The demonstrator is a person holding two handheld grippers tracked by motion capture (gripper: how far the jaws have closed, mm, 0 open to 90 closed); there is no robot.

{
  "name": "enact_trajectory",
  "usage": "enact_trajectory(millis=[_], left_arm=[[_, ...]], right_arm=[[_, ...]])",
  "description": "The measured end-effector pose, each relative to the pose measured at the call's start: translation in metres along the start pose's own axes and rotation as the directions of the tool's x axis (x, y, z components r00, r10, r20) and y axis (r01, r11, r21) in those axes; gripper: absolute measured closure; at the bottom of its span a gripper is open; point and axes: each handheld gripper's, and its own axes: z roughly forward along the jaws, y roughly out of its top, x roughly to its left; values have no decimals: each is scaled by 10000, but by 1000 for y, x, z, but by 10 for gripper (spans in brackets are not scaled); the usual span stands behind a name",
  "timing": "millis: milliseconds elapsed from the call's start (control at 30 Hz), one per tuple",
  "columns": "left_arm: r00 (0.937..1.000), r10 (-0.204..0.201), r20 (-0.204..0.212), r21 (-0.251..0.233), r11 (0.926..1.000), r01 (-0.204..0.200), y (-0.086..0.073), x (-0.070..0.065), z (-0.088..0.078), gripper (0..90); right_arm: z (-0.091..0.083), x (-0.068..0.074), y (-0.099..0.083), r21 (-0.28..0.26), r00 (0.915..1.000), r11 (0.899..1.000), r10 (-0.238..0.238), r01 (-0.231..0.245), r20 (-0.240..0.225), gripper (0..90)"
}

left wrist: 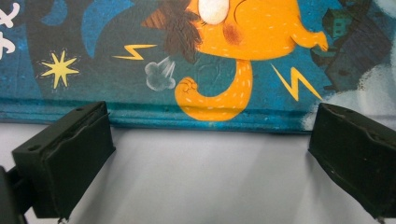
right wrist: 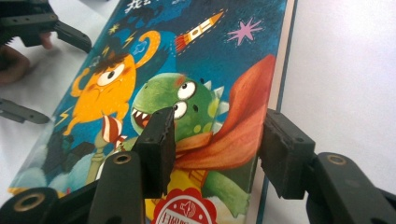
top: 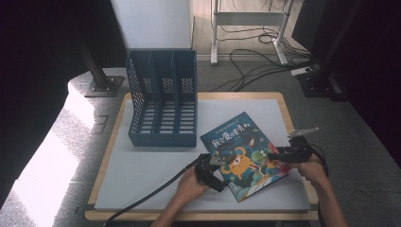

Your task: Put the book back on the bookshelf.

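The right gripper point(right wrist: 212, 156) has its jaws apart, one above the cover of the picture book point(top: 245, 153) over the green monster's red scarf, the other past the book's right edge; they straddle that edge and I cannot tell whether the pads touch it. No earlier moment is on hand to set against this. In the high view this gripper point(top: 274, 156) comes in level from the right, at the book's right edge near the near corner.

The left gripper point(left wrist: 205, 149) has its jaws wide apart with bare worktop between them, their tips just short of the book's point(left wrist: 196, 60) long left edge, not touching it. In the high view it point(top: 215, 168) sits at the book's left edge, beside the orange monster, with its black cable point(top: 151, 191) trailing away over the worktop's near left.

The book lies flat, cover up, on the right half of the white worktop point(top: 142, 175). Its long axis runs diagonally, from the far left towards the near right, and the title heads the far end.

Behind and to the left stands a blue three-slot file rack point(top: 163, 101), close to the book's far corner but apart from it, its open side facing the person. Nothing lies between the book and the rack.
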Motion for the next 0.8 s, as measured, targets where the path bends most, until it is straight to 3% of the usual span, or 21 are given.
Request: enact_trajectory(millis=[167, 267, 433, 633, 800], left_arm=[[10000, 17, 7, 1, 10000, -17, 0, 0, 0, 0], [10000, 9, 20, 2, 10000, -9, 0, 0, 0, 0], [10000, 25, 16, 16, 10000, -25, 0, 0, 0, 0], [10000, 15, 23, 14, 10000, -15, 0, 0, 0, 0], [10000, 18, 15, 2, 10000, -18, 0, 0, 0, 0]], right_arm=[[-10, 1, -1, -398, 9988, 9992, 9, -28, -484, 540], [-18, 5, 5, -427, 9970, 9986, -340, 311, -702, 554], [-15, 7, 20, -313, 9907, 9964, -814, 784, -1093, 541], [-11, 8, 32, -166, 9874, 9936, -1125, 1113, -1117, 551], [-17, 10, 27, -671, 9849, 9884, -1422, 1360, -988, 572]])
